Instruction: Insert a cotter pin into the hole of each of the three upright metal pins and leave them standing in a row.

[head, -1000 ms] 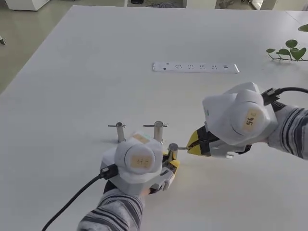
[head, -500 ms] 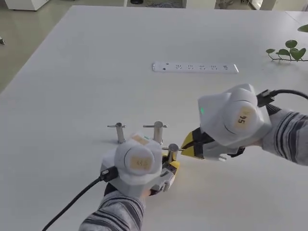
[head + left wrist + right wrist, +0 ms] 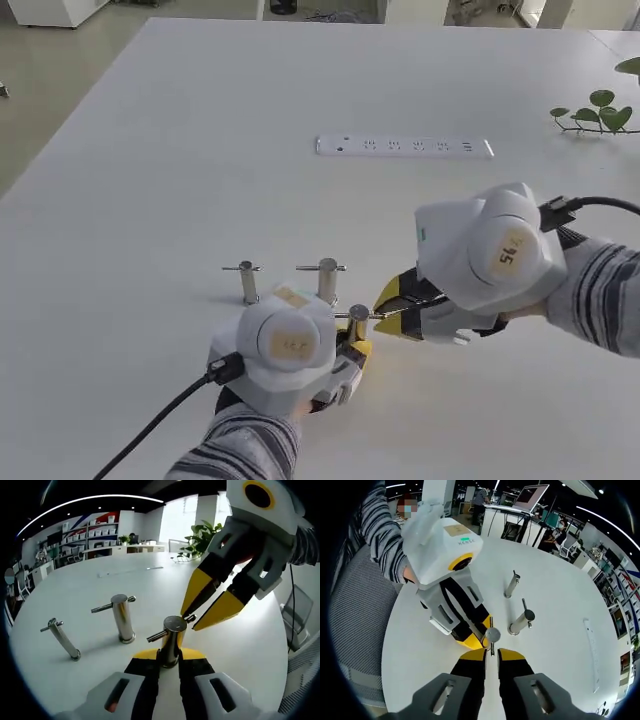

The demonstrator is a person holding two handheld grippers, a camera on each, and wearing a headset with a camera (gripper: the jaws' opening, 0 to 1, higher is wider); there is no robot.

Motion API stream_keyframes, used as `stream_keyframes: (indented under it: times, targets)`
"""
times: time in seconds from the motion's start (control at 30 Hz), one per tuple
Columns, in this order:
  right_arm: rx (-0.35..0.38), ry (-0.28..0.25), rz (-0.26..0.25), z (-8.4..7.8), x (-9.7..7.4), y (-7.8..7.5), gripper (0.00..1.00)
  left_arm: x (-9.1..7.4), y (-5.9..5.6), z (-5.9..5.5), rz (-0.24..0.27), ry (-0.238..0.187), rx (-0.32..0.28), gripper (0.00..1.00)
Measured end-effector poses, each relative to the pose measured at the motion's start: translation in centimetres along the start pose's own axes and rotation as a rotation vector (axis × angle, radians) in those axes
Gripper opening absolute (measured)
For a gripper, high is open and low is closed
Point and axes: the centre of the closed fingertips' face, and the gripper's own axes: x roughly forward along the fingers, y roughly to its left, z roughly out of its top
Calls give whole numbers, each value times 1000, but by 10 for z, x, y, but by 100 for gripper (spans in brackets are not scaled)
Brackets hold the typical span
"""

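- Yellow-tipped right tongs (image 3: 386, 305) have closed in on the third metal pin (image 3: 359, 320), clenched on the cotter pin (image 3: 157, 637), whose tip now pokes out the far side of the hole.
- Left tongs (image 3: 170, 661) stay clamped on that pin's base, on the table (image 3: 200, 150).
- Far-left pin (image 3: 248, 282) and middle pin (image 3: 327, 280) already carry theirs; only release seems left.

open table (image 3: 200, 150) beyond two pins (image 3: 327, 282)

I get bright, even ceiling light, soft shadows by the metal pins (image 3: 328, 283), fisheye-bent edges on gripper views
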Motion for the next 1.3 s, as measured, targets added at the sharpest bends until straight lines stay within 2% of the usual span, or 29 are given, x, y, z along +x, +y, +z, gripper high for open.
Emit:
stream_keyframes:
  times: [0.17,0.3,0.47,0.7,1.03,1.3]
  targets:
    - [26,-5,-7,-3,-4,-2,0,-1,0,0,0,0,0,10]
    - [28,-9,-3,-4,-1,2,0,-1,0,0,1,0,-3,11]
    - [26,-9,-13,-3,1,1,0,-1,-1,0,1,-1,-2,11]
    - [10,-10,-11,1,3,1,0,-1,0,-1,2,-2,-4,11]
    - [-50,2,-18,3,6,1,0,0,0,-1,6,-6,-7,11]
    - [-41,3,-18,4,7,2,0,0,0,-1,2,-5,7,11]
